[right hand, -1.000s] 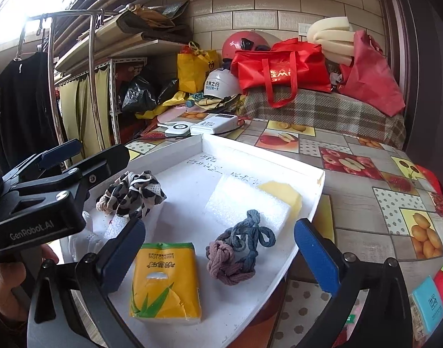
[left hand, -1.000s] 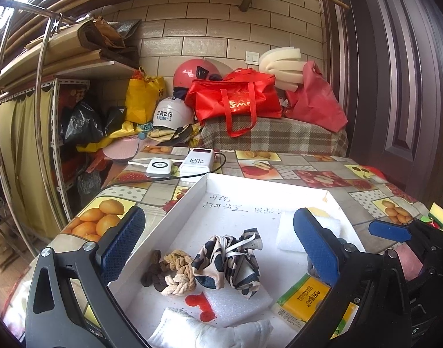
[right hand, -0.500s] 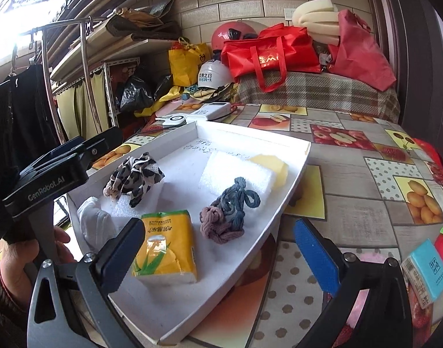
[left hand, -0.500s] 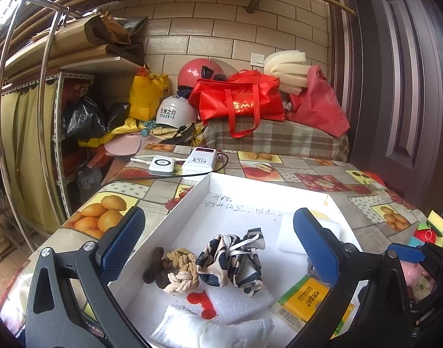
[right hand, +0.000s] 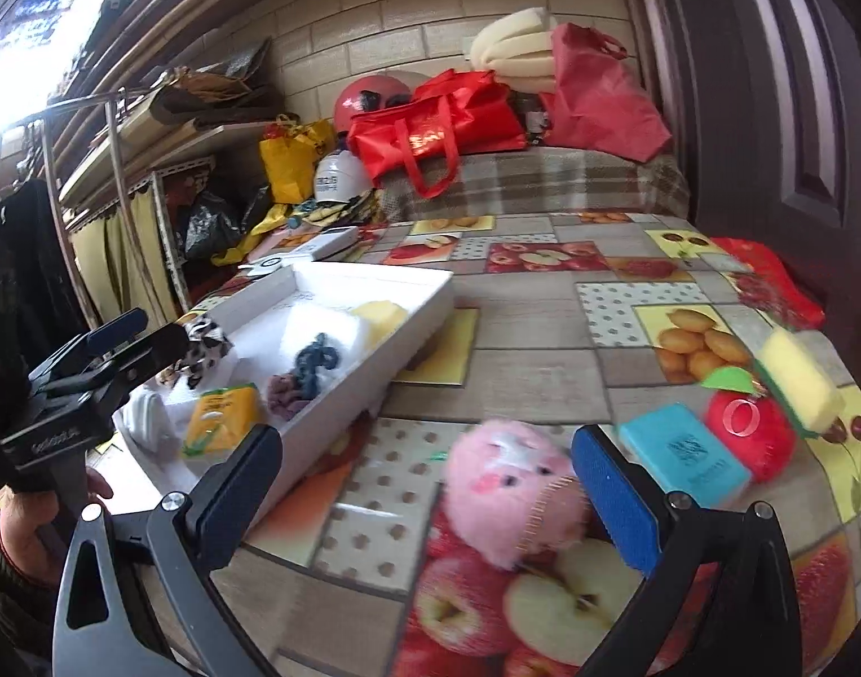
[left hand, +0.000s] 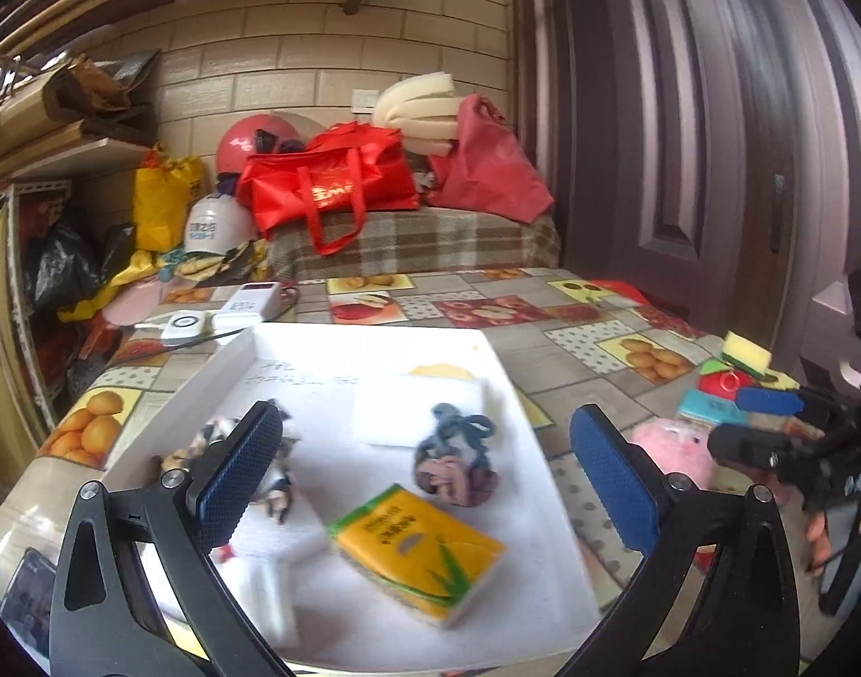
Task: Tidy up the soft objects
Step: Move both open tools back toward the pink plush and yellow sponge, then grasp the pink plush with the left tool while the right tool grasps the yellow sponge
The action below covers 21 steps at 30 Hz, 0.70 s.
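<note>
Through my left claw (left hand: 424,485), spread wide and holding nothing, I count one white tray (left hand: 503,389): one yellow tissue pack (left hand: 416,547) between the fingers, one knotted rope scrunchie (left hand: 455,462) beyond, one foam slab (left hand: 416,409).

Only my right claw (right hand: 427,499), likewise released, shows one fluffy pink plush (right hand: 509,499) between its pads, on the tablecloth (right hand: 520,361).

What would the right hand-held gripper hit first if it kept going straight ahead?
Most likely the pink plush toy, which lies on the table between the open fingers of the right hand-held gripper, nearer its right finger. Depth is hard to judge.
</note>
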### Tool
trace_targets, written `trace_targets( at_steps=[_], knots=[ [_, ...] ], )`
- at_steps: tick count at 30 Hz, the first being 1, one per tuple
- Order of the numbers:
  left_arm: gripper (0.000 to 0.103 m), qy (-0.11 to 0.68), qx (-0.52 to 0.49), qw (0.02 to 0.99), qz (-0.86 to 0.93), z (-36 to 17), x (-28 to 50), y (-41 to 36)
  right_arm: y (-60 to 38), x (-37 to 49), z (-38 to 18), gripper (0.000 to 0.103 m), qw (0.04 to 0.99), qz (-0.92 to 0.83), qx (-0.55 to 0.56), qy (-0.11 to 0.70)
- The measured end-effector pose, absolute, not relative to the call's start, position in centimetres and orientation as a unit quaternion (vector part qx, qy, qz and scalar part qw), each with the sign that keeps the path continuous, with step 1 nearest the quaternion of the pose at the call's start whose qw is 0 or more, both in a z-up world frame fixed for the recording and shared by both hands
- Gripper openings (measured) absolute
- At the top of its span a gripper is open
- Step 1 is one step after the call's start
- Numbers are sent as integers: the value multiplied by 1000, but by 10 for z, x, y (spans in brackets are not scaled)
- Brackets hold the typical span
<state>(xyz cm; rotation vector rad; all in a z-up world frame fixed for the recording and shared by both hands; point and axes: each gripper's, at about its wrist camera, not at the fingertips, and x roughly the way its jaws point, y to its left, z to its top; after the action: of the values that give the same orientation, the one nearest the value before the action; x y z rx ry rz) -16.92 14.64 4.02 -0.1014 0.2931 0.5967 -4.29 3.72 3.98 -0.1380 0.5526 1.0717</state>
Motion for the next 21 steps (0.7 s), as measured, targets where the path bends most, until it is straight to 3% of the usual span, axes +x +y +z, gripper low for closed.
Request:
trace_targets(
  at_steps=[4,11,17,21],
  knots=[
    [103,175,-40,960,214,38,-140,112,-14,9,36,103,831,466,-35,302],
    [103,239,-29,957,161,31,-77,78,-81,55,41,103,871,399,-20,286],
    [103,274,-40,950,146,23,-36,81,-72,79,40,103,871,406,2,276],
    [103,299,-24,945,133,18,-18,75,-56,108,32,103,852,418,41,312]
  ],
)
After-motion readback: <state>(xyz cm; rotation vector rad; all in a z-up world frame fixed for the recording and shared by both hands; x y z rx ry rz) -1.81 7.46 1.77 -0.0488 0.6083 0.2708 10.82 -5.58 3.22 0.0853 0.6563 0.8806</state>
